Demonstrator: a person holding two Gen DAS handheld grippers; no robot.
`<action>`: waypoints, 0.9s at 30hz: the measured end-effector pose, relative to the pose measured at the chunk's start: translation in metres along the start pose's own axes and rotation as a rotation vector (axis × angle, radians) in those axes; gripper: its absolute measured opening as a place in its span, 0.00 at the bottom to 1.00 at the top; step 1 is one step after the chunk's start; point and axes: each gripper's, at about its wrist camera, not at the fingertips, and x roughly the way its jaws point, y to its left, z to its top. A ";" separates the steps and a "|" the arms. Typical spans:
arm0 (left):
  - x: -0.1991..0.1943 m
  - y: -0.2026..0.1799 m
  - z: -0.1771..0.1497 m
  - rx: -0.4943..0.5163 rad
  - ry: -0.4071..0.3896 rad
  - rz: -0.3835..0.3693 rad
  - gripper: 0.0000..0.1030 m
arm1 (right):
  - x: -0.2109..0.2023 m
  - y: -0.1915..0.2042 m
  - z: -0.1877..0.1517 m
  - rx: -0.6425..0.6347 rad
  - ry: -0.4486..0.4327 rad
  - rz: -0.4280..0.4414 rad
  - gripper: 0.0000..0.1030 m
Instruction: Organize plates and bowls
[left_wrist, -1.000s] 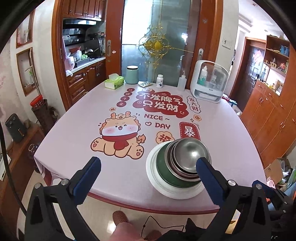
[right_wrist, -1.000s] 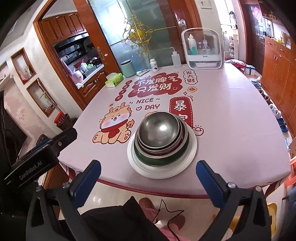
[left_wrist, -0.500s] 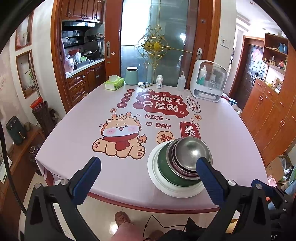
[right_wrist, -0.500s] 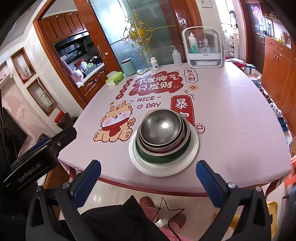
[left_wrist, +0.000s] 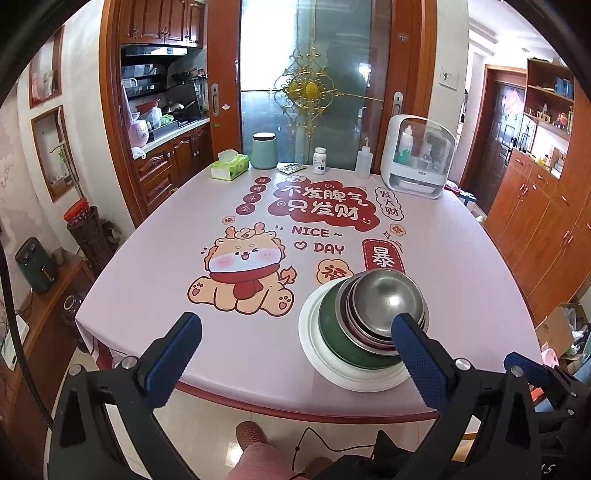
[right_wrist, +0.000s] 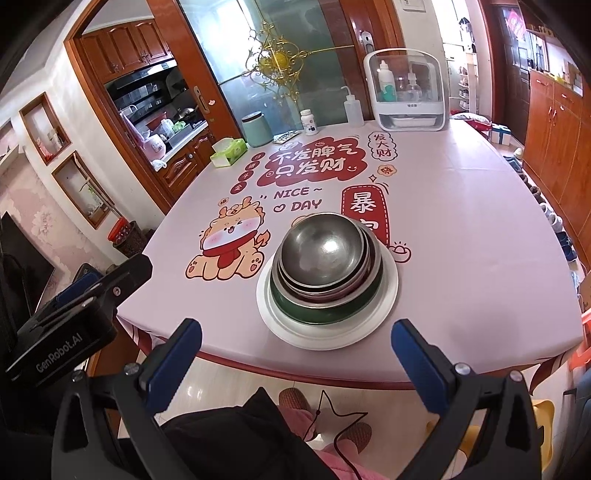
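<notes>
A stack stands near the table's front edge: a white plate (left_wrist: 332, 373) (right_wrist: 384, 314) at the bottom, a green bowl (left_wrist: 332, 325) (right_wrist: 317, 314) on it, and several nested steel bowls (left_wrist: 384, 295) (right_wrist: 321, 251) on top. My left gripper (left_wrist: 295, 321) is open and empty, held back over the front edge, left of the stack. My right gripper (right_wrist: 295, 325) is open and empty, just in front of the stack. The left gripper's body (right_wrist: 66, 325) shows at the left of the right wrist view.
The pink printed tablecloth (left_wrist: 155, 266) covers the table. At the far edge stand a tissue box (left_wrist: 229, 169), a teal canister (left_wrist: 264, 150), a pill bottle (left_wrist: 319, 160), a squeeze bottle (left_wrist: 363, 164) and a white dispenser case (left_wrist: 417, 157). Wooden cabinets (left_wrist: 546, 229) line the right side.
Both grippers have drifted slightly back and up from the table; the stack has not moved. Both grippers stay open.
</notes>
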 end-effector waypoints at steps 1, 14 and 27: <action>0.000 0.000 0.001 0.005 0.001 -0.003 0.99 | 0.000 0.000 0.000 0.000 0.000 -0.001 1.00; 0.005 -0.004 0.003 0.044 0.026 -0.006 0.99 | 0.000 -0.006 -0.001 0.029 0.015 -0.022 1.00; 0.008 -0.003 0.003 0.050 0.041 0.011 0.99 | 0.004 -0.008 0.002 0.029 0.035 -0.021 1.00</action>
